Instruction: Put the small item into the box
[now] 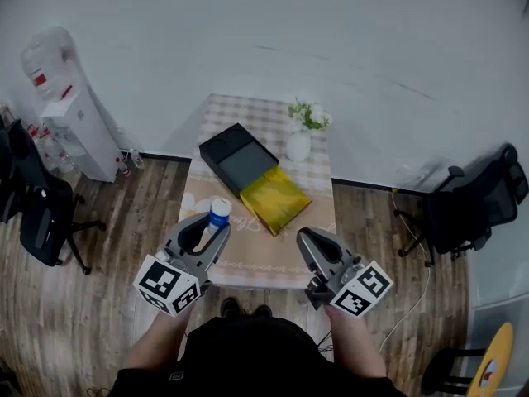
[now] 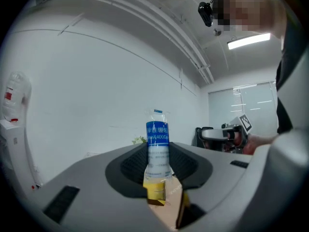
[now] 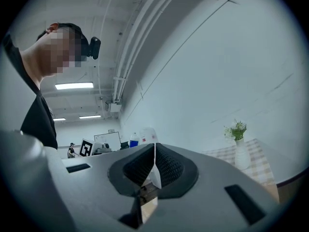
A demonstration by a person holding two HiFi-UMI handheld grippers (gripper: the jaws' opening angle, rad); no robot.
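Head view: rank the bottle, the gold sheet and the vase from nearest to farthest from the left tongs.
1. Bottle: clamped in the left tongs, over the near left of the table.
2. Gold sheet: mid-table, off to the right.
3. Vase: far right corner of the table.

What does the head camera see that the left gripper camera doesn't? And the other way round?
Only the head view shows the black box, the shiny yellow package next to it, and the office chair. Only the left gripper view shows the ceiling light. Both show the bottle clamped in the left gripper, the right gripper with its jaws together, and the water dispenser.
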